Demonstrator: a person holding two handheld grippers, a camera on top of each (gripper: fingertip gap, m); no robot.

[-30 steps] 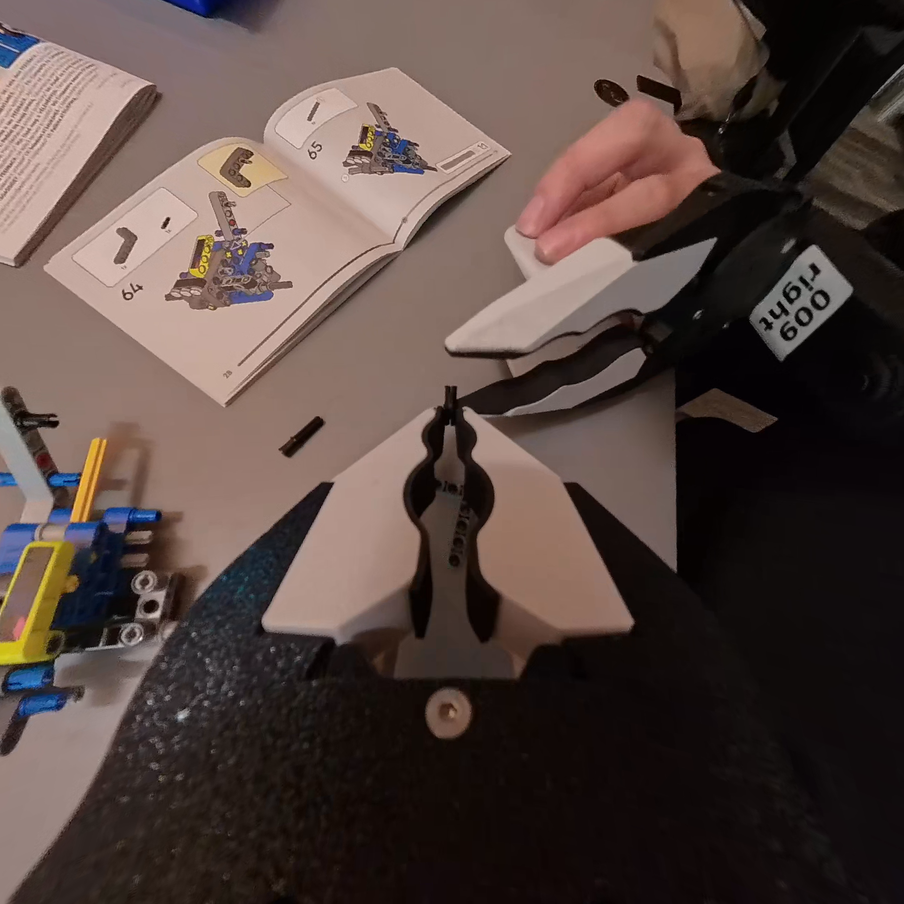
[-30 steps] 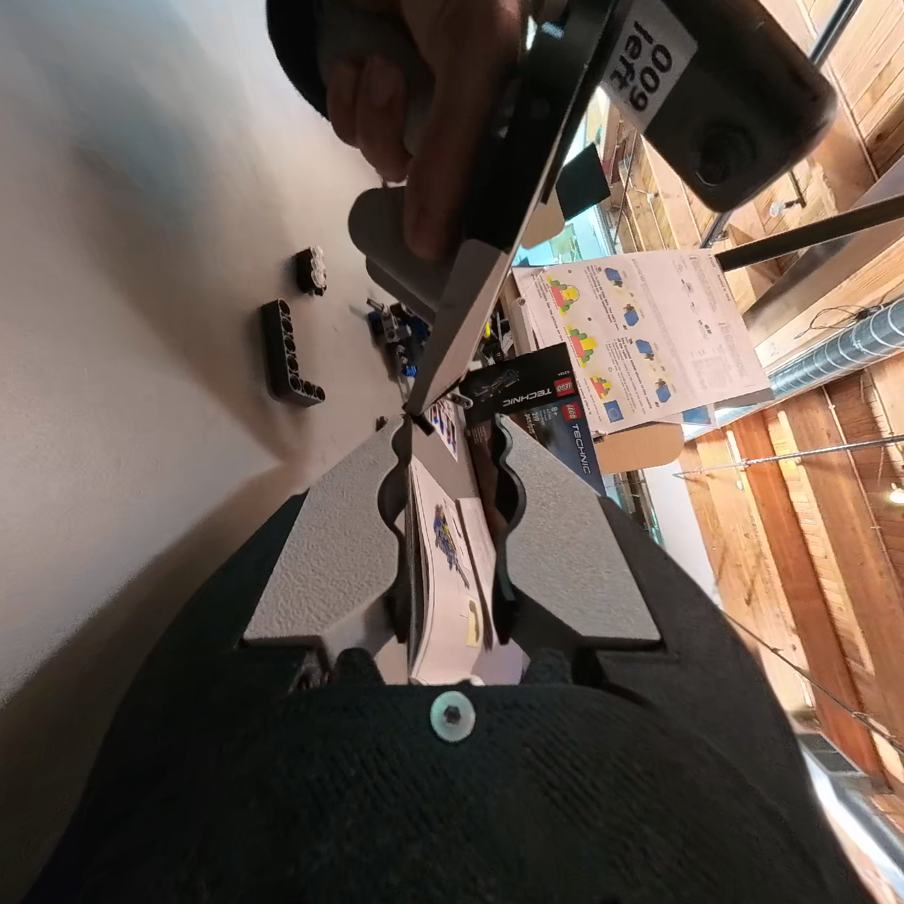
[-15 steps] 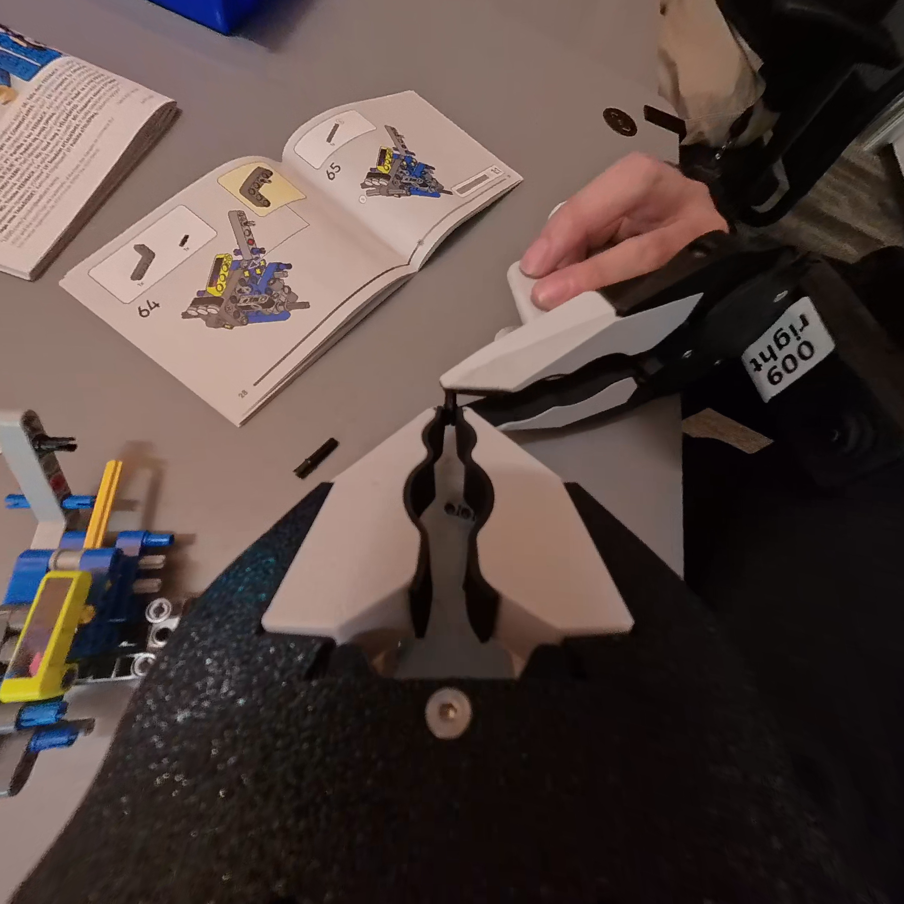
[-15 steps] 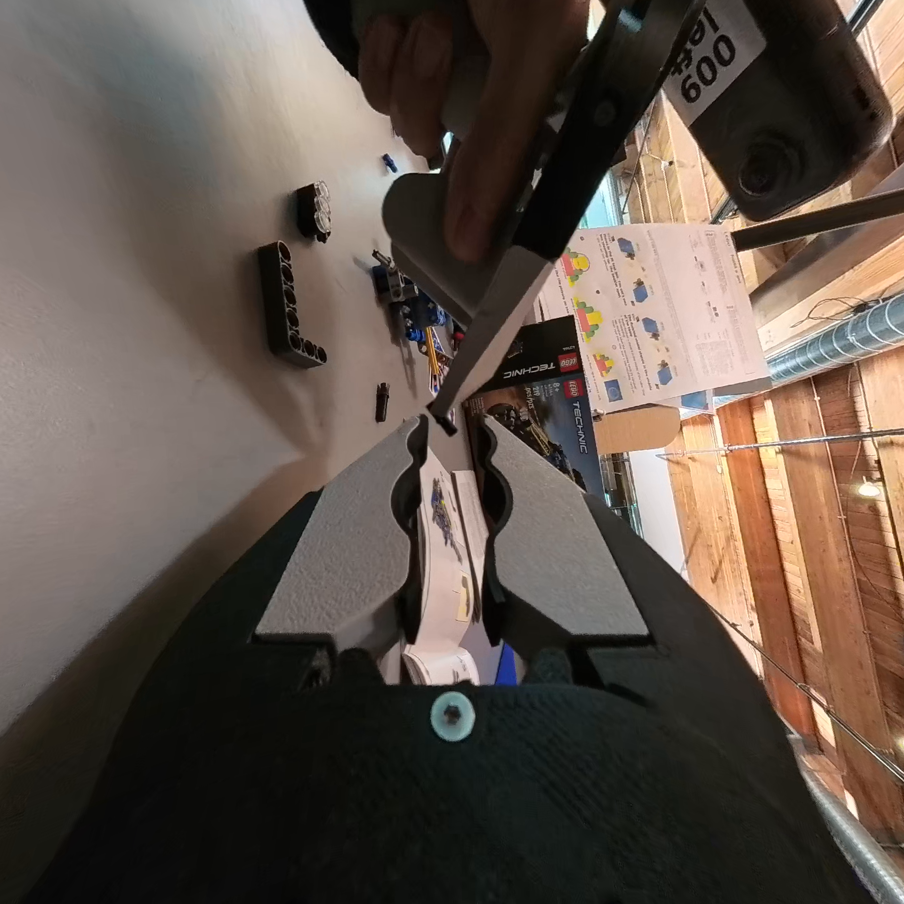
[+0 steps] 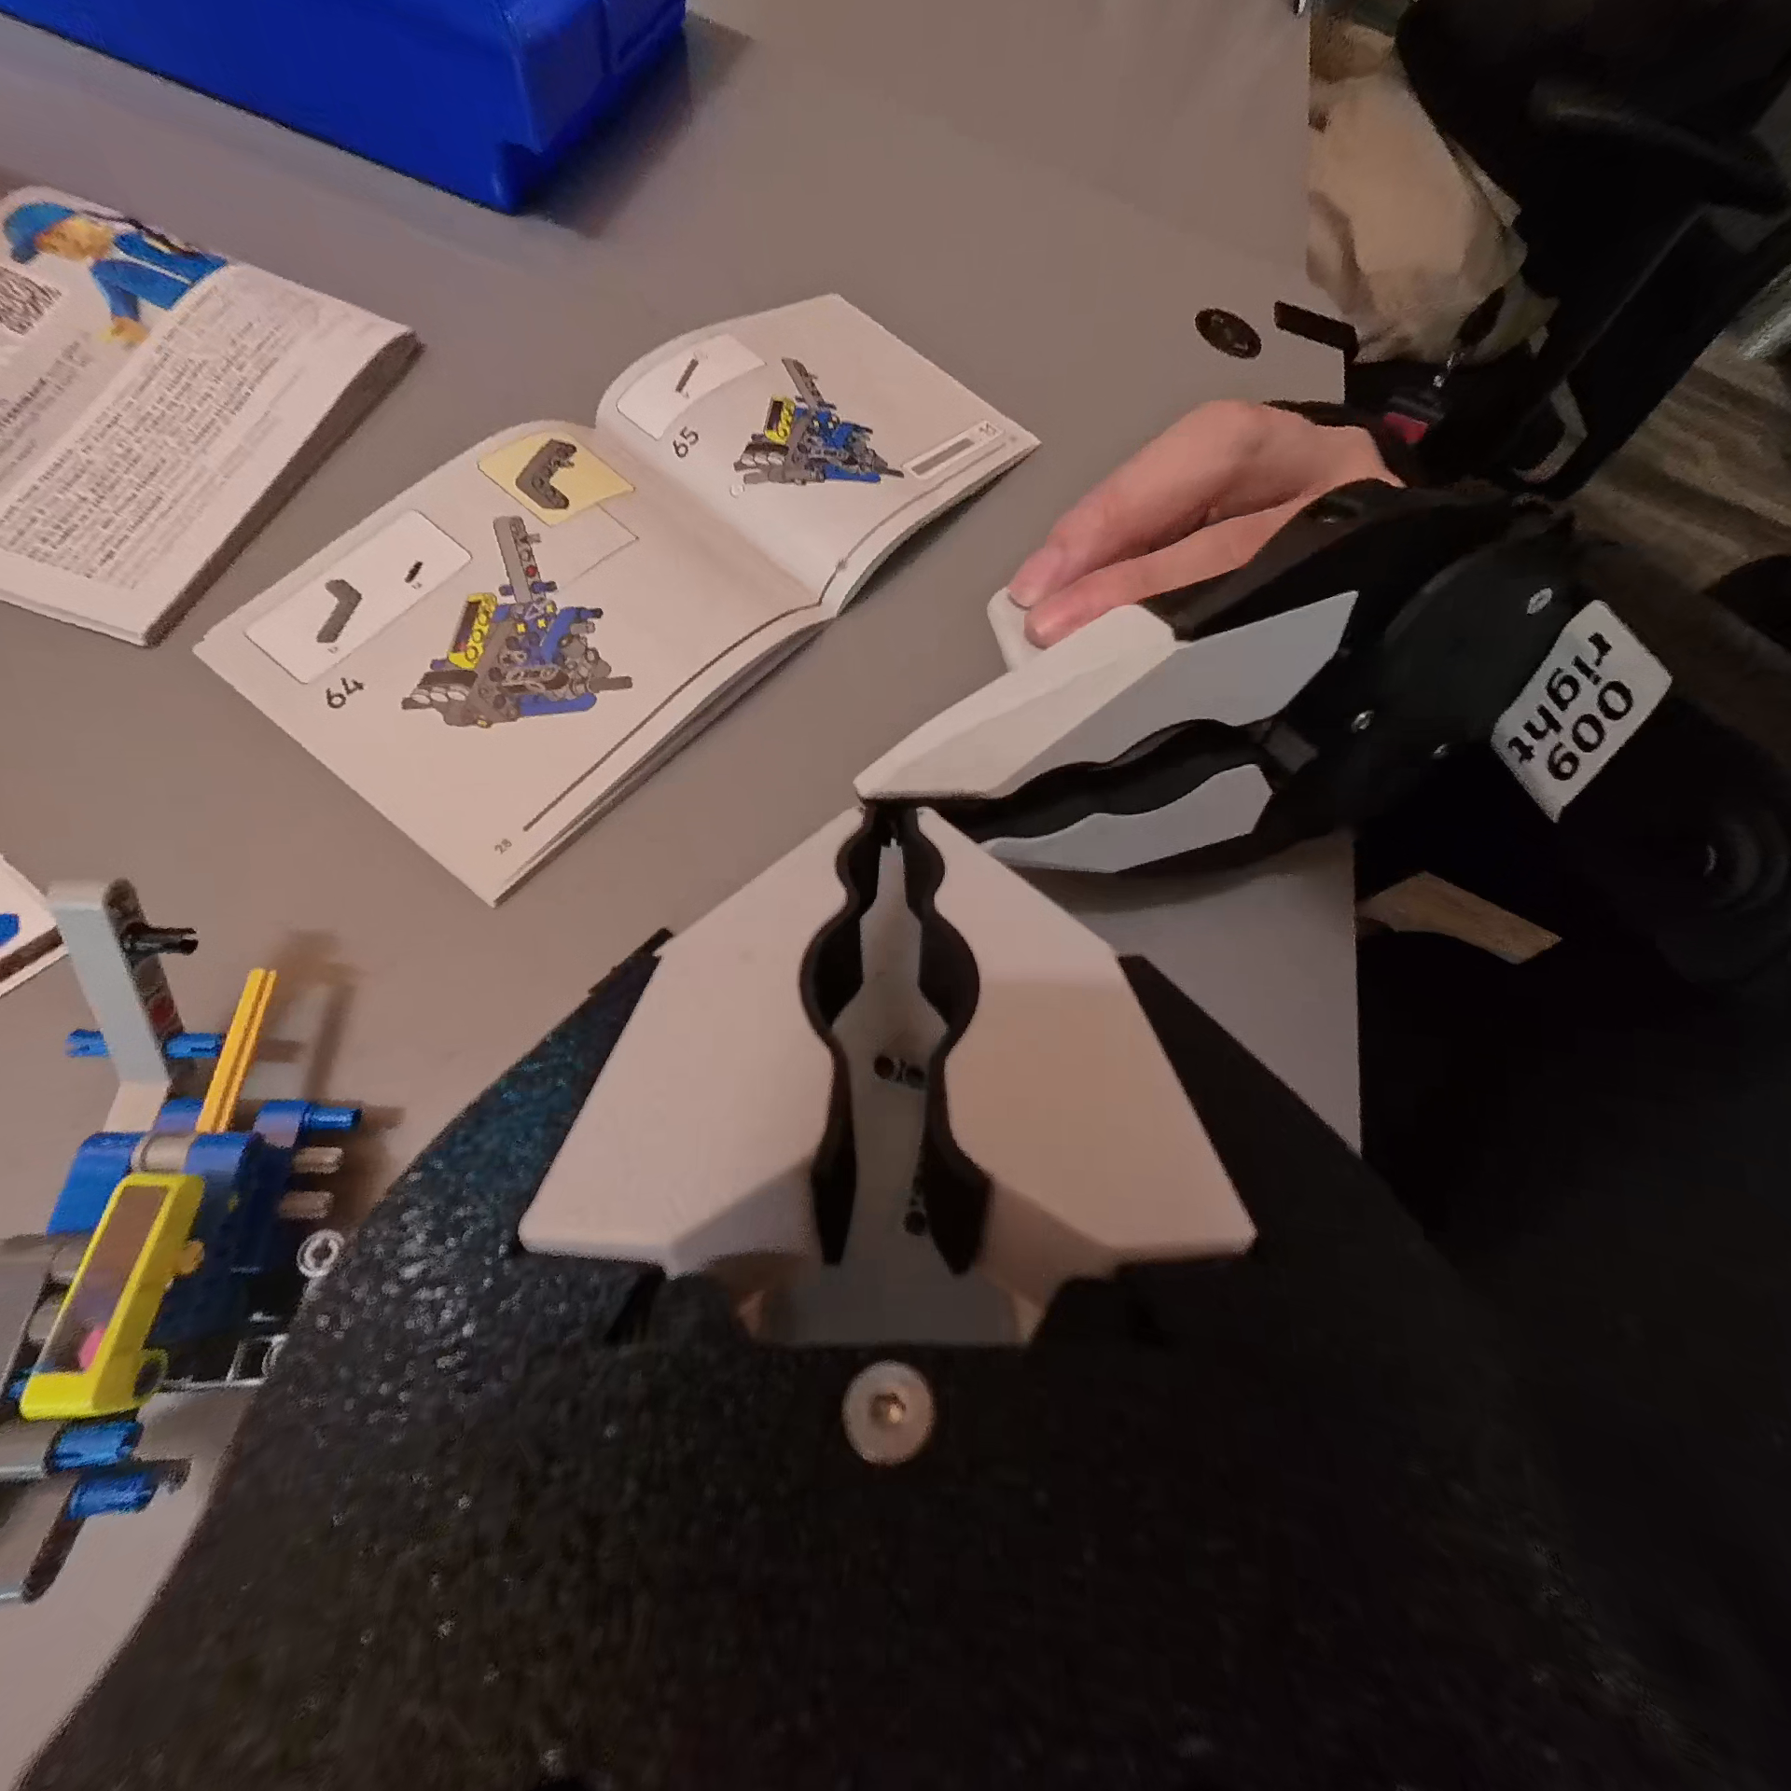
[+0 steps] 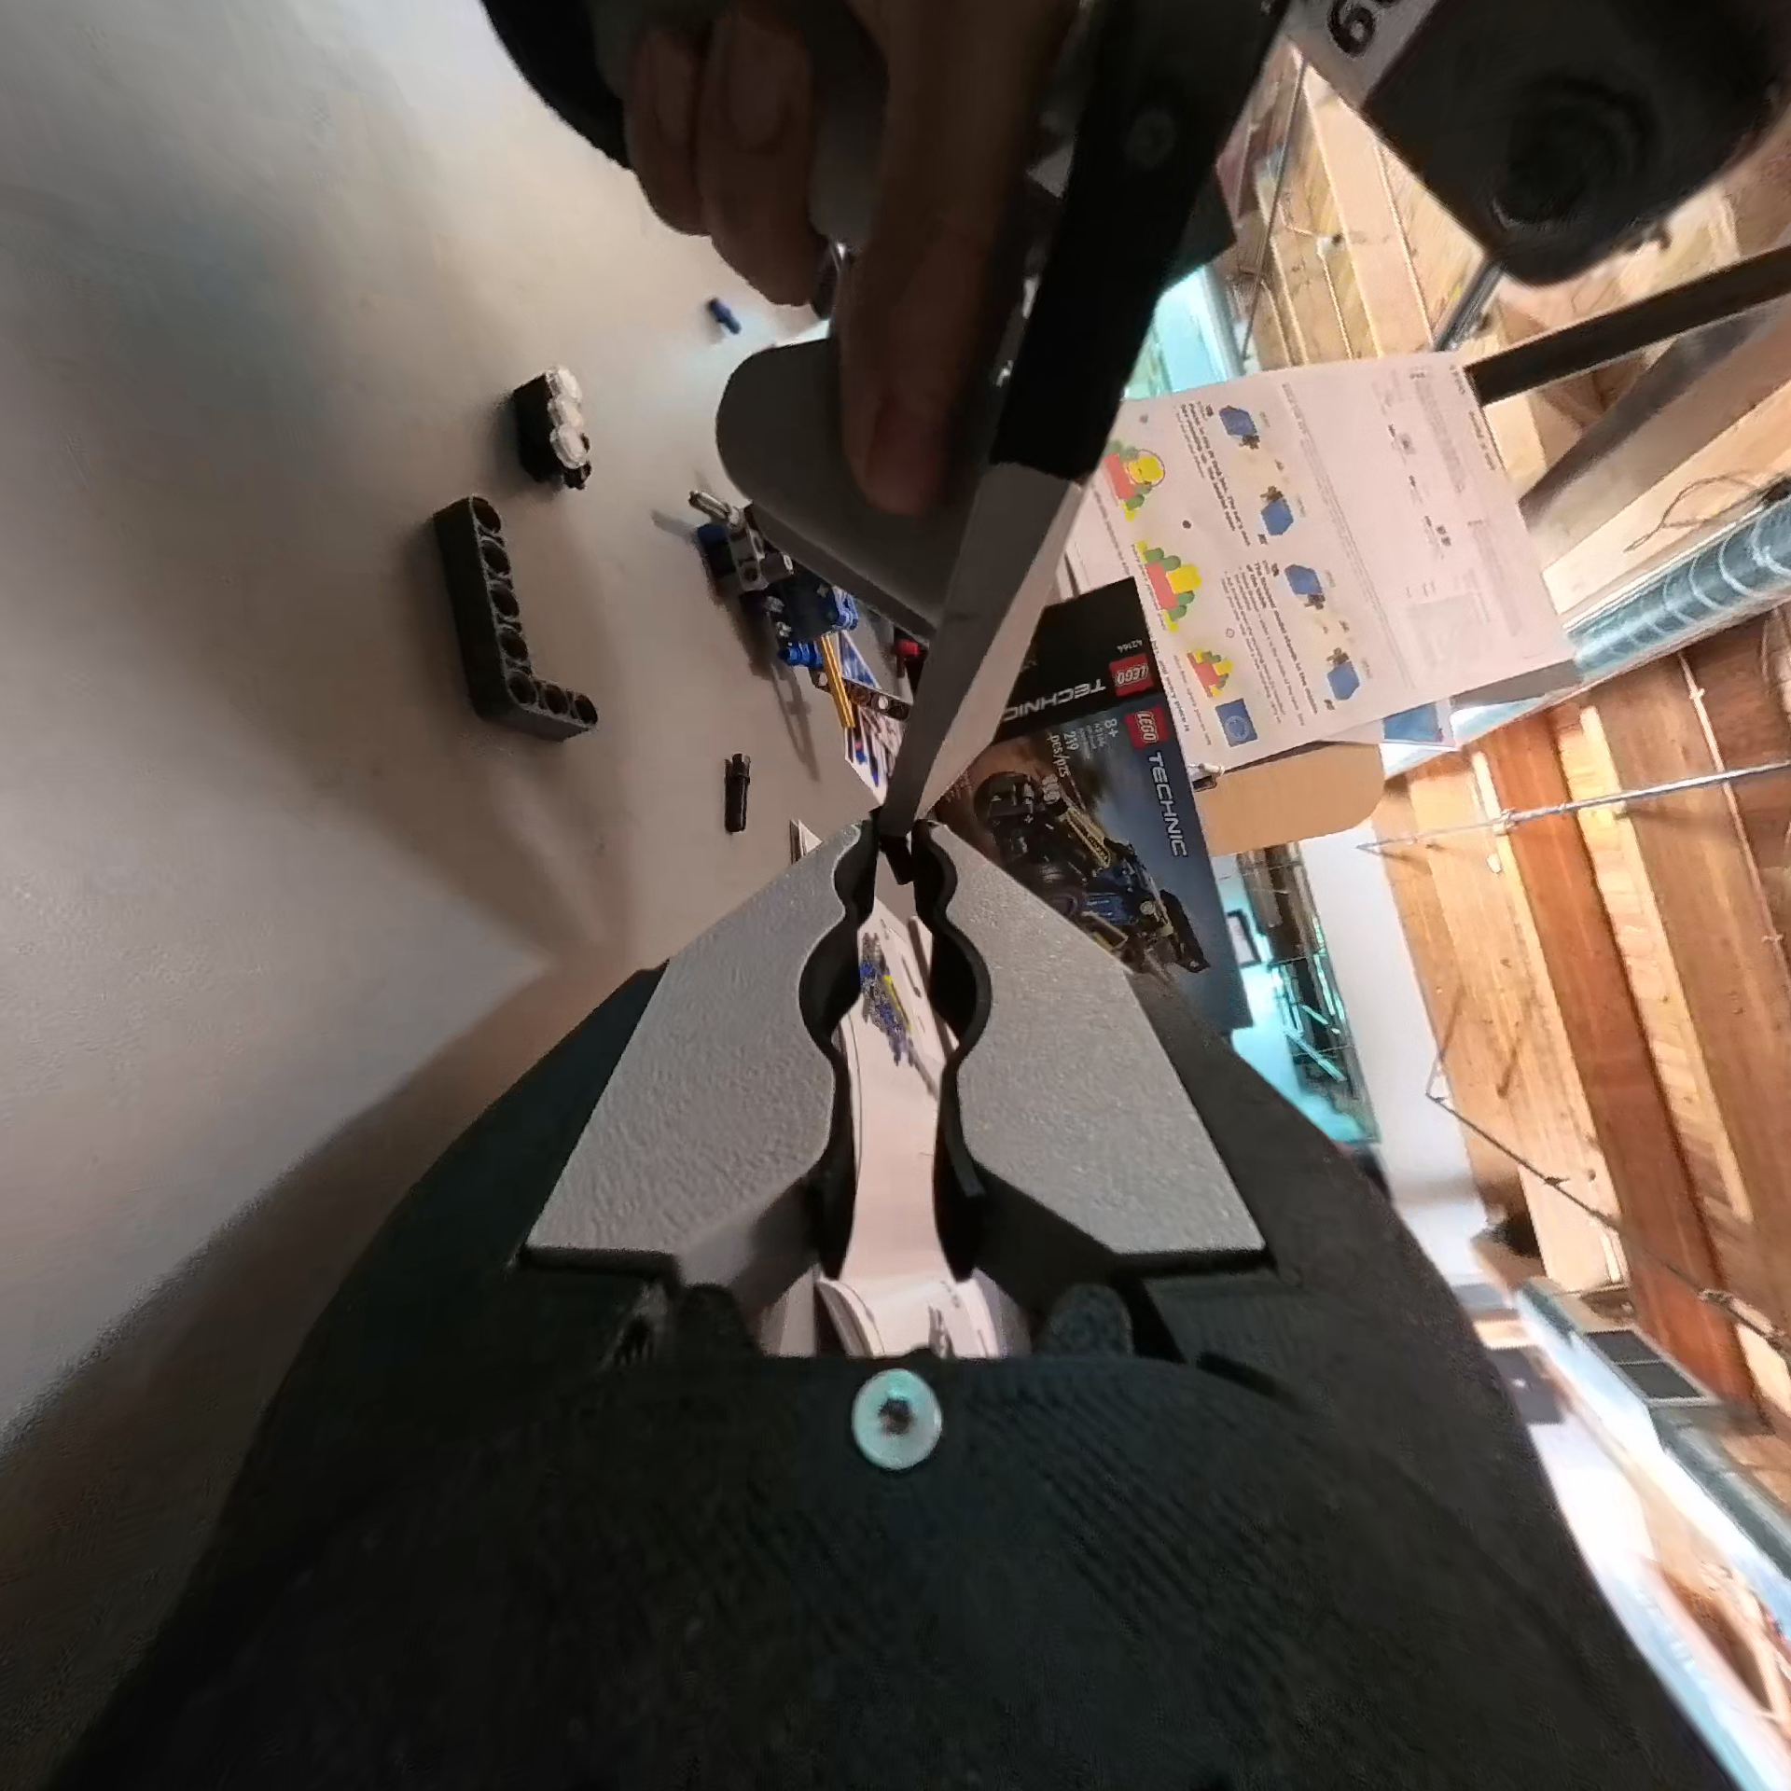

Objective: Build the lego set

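A small black pin (image 6: 902, 857) sits between the tips of both grippers, which meet tip to tip above the grey table (image 5: 969, 242). My left gripper (image 5: 889, 826) is shut on the pin. My right gripper (image 6: 898, 845) is closed on the same pin from the opposite side; it also shows in the left wrist view (image 5: 872, 793) with a hand (image 5: 1163, 523) on it. The partly built blue, yellow and grey model (image 5: 126, 1260) lies at the lower left and also shows in the right wrist view (image 6: 775, 601). A black L-shaped beam (image 6: 504, 620) lies on the table.
An open instruction booklet (image 5: 620, 581) lies ahead, a thicker booklet (image 5: 145, 388) to its left, and a blue bin (image 5: 388, 78) behind. A loose black pin (image 6: 738, 790), a black-and-white piece (image 6: 557, 436), a blue pin (image 6: 719, 312) and the set's box (image 6: 1095, 795) are also there. My left and right fingertips are right by each other.
The two grippers have come together tip to tip. My right gripper was open around the pin held by my left; it has now closed on it.
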